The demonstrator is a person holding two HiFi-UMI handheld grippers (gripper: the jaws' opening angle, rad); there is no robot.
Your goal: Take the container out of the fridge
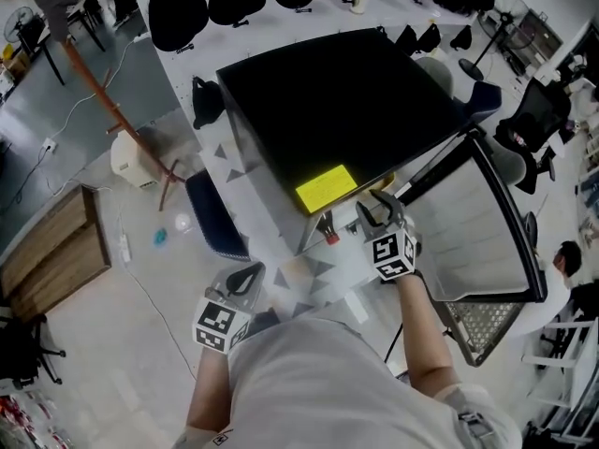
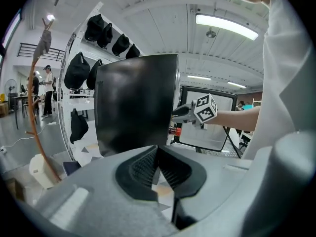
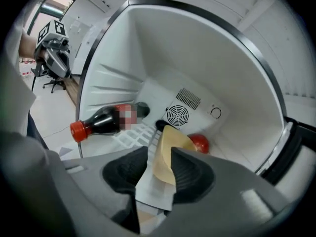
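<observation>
A black mini fridge [image 1: 337, 101] stands with its door [image 1: 487, 232] swung open to the right. In the right gripper view its white inside holds a tan container [image 3: 170, 149], a cola bottle [image 3: 106, 121] lying on its side with the red cap outward, and a red fruit [image 3: 200, 143] at the back. My right gripper [image 3: 159, 164] is open at the fridge mouth [image 1: 374, 211], and the tan container shows through the gap just beyond its pads. My left gripper [image 1: 245, 279] hangs low in front of the fridge, shut with nothing in it [image 2: 158, 154].
A yellow sticker [image 1: 326, 188] marks the fridge top's front edge. A wooden coat stand [image 1: 103, 110] and a white appliance [image 1: 131, 157] are to the left, with black bags [image 1: 178, 7] behind. A wire basket [image 1: 482, 325] sits below the open door.
</observation>
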